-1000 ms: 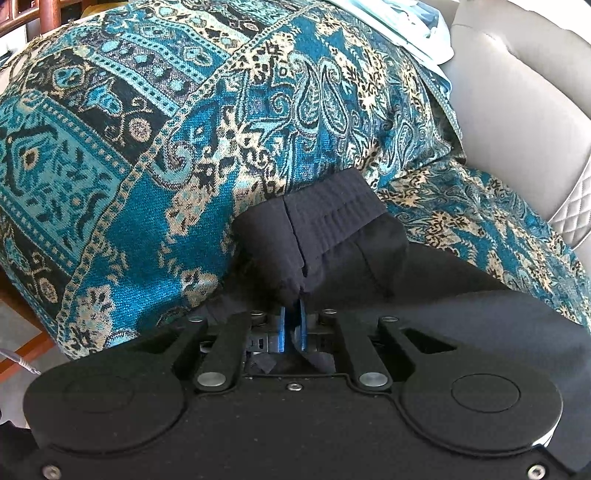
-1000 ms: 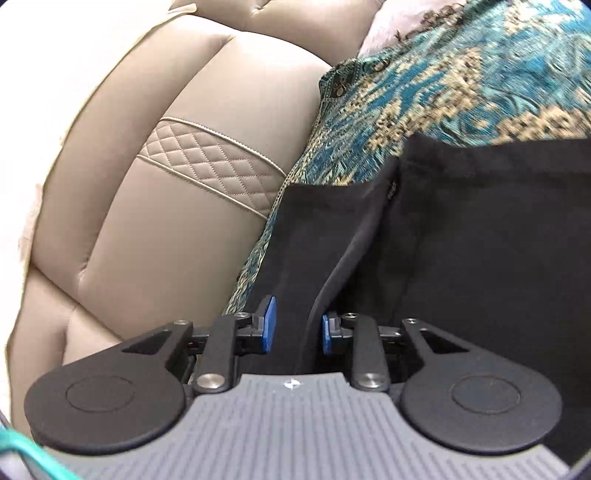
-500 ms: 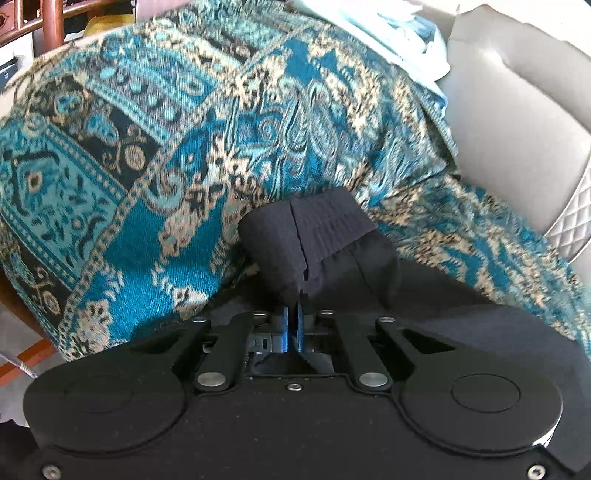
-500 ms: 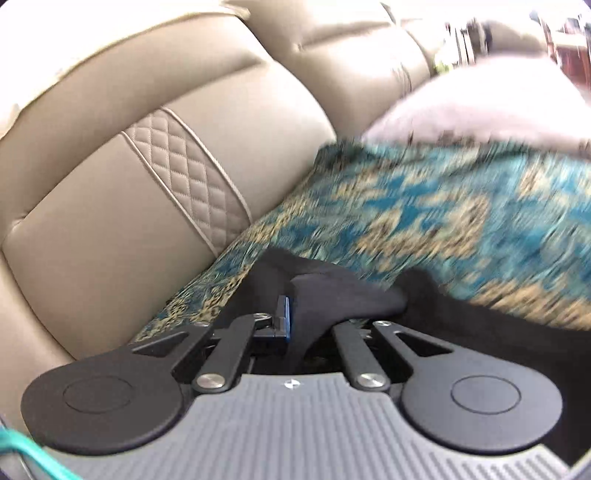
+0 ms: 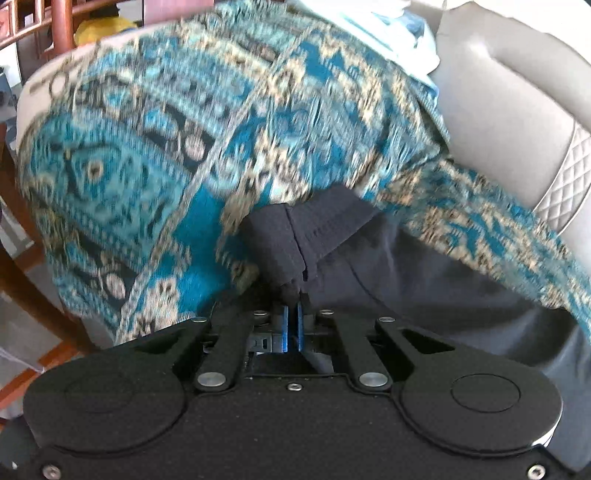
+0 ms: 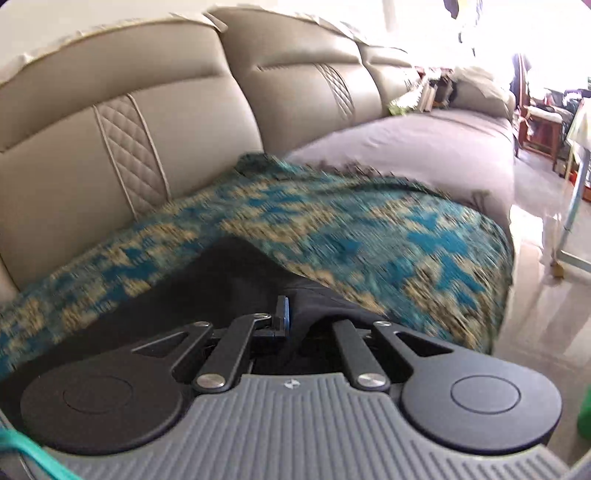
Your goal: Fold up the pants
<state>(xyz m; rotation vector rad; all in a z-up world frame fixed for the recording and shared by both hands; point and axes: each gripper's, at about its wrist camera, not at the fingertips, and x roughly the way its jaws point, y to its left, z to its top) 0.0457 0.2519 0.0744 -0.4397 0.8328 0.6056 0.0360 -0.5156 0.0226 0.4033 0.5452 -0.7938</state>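
The black pants (image 5: 424, 273) lie on a teal and gold patterned throw (image 5: 155, 155) that covers the sofa seat. My left gripper (image 5: 291, 325) is shut on the ribbed waistband (image 5: 295, 236), which bunches up just ahead of the blue pads. In the right wrist view the pants (image 6: 221, 288) spread to the left, and my right gripper (image 6: 295, 317) is shut on a fold of the black cloth. That fold drapes over and hides the right pad.
The beige leather sofa back (image 6: 122, 114) with quilted panels runs behind the throw (image 6: 369, 229). A grey cover (image 6: 406, 136) lies on the far seats. Wooden furniture (image 5: 59, 22) stands at the upper left, and the floor (image 6: 535, 295) drops off to the right.
My right gripper shut on the pants edge and swung up and right, so the view now looks along the sofa. My left gripper kept its hold and lifted slightly.
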